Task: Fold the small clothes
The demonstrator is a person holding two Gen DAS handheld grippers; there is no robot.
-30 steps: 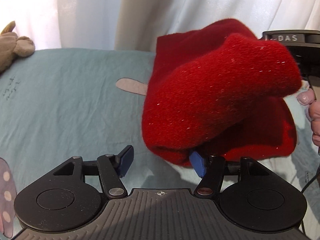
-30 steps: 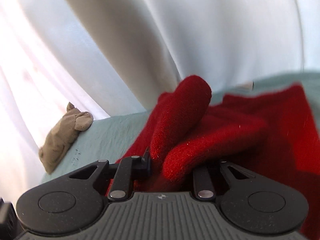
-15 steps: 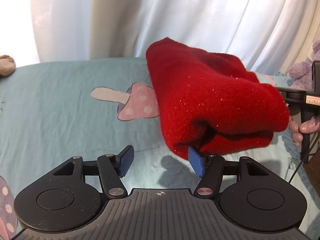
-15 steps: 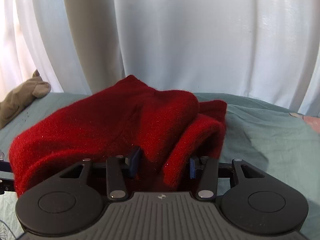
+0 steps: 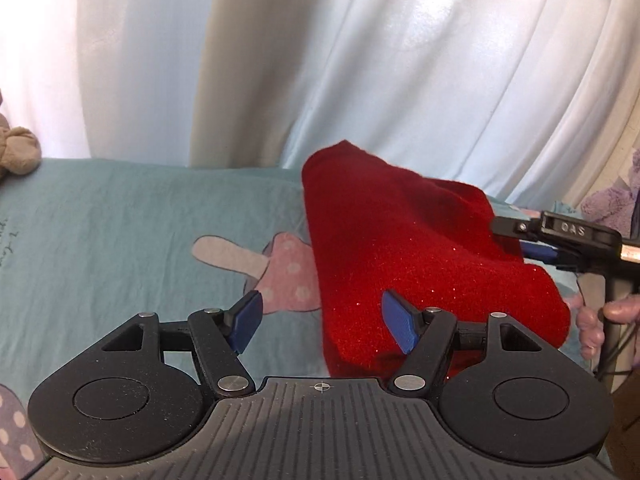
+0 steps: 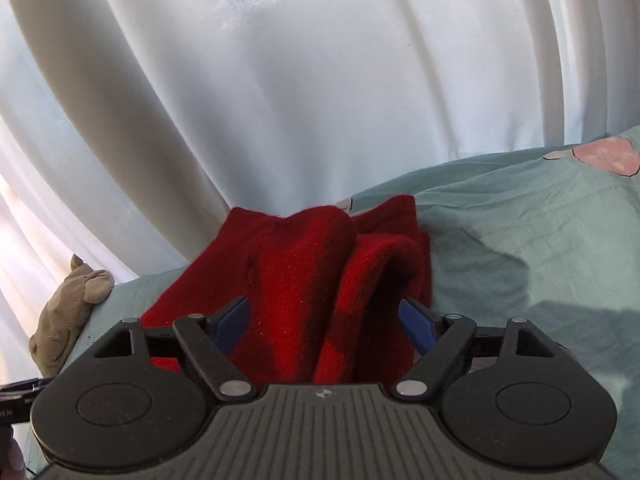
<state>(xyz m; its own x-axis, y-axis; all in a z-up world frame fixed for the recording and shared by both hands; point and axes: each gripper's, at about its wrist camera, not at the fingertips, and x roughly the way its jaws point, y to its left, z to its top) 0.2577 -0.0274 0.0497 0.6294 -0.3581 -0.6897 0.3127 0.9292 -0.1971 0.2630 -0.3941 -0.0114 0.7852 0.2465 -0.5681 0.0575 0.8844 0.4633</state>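
Note:
A folded red knit garment (image 5: 420,264) lies on the teal bedsheet (image 5: 120,240), right of centre in the left wrist view. My left gripper (image 5: 324,320) is open, its jaws wide apart, and its right pad (image 5: 396,320) is at the garment's near edge. In the right wrist view the garment (image 6: 304,288) sits bunched between the spread jaws of my right gripper (image 6: 326,322), which is open. The right gripper also shows in the left wrist view (image 5: 556,240) at the garment's far right side.
White curtains (image 5: 360,60) hang behind the bed. A brown plush toy (image 6: 68,312) lies at the bed's left edge. A purple plush toy (image 5: 612,204) sits at the far right. The sheet has a pink mushroom print (image 5: 280,276).
The garment has come down from the air onto the sheet. My right gripper has opened and let go of it. My left gripper has stayed open.

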